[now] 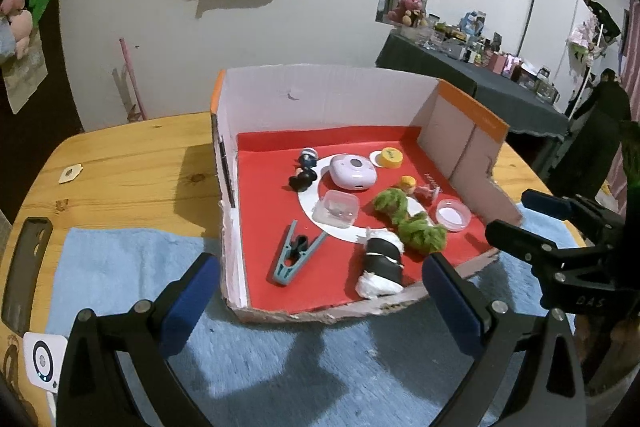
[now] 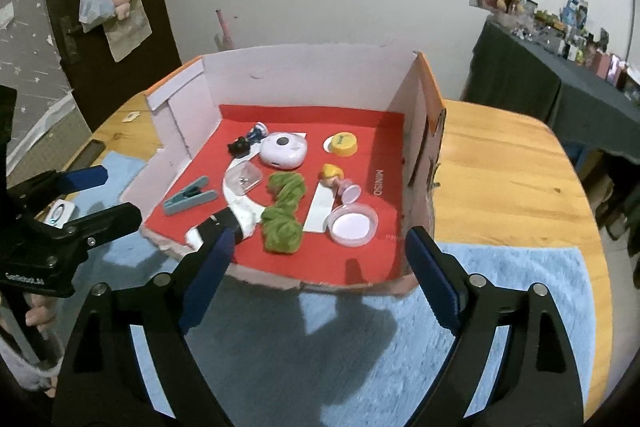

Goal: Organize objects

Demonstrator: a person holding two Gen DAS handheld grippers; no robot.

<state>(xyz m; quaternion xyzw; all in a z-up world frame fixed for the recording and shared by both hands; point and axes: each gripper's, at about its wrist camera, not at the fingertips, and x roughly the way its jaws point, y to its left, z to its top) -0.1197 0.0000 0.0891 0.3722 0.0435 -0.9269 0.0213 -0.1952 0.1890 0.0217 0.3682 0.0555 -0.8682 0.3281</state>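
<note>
Two hand-held grippers hang over the torn front edge of a cardboard box (image 1: pixel 328 95) on a blue towel (image 1: pixel 120 259), both angled down toward its red floor. The left gripper (image 1: pixel 320 291) has its jaws spread wide with nothing between them; the right gripper (image 2: pixel 320 279) is likewise released and empty, its left pad just in front of a black-and-white roll (image 1: pixel 380 267) near the box's front edge. Inside, small items lie loose and apart: a teal clip (image 1: pixel 296 253), a green scrunchie (image 1: pixel 408 223), a clear case (image 1: pixel 336 209), a lilac gadget (image 1: pixel 352 173), a yellow cap (image 1: pixel 391 158), a round dish (image 1: pixel 453 214), a dark figurine (image 1: pixel 304 171) and a blond figurine (image 1: pixel 412 185). The box's cut-down front appears to give the grippers a low way in, and the towel likely serves as the sorting surface. With both sets of fingers free, the sorting looks barely begun; the roll and clip sit nearest for a first pick.
</note>
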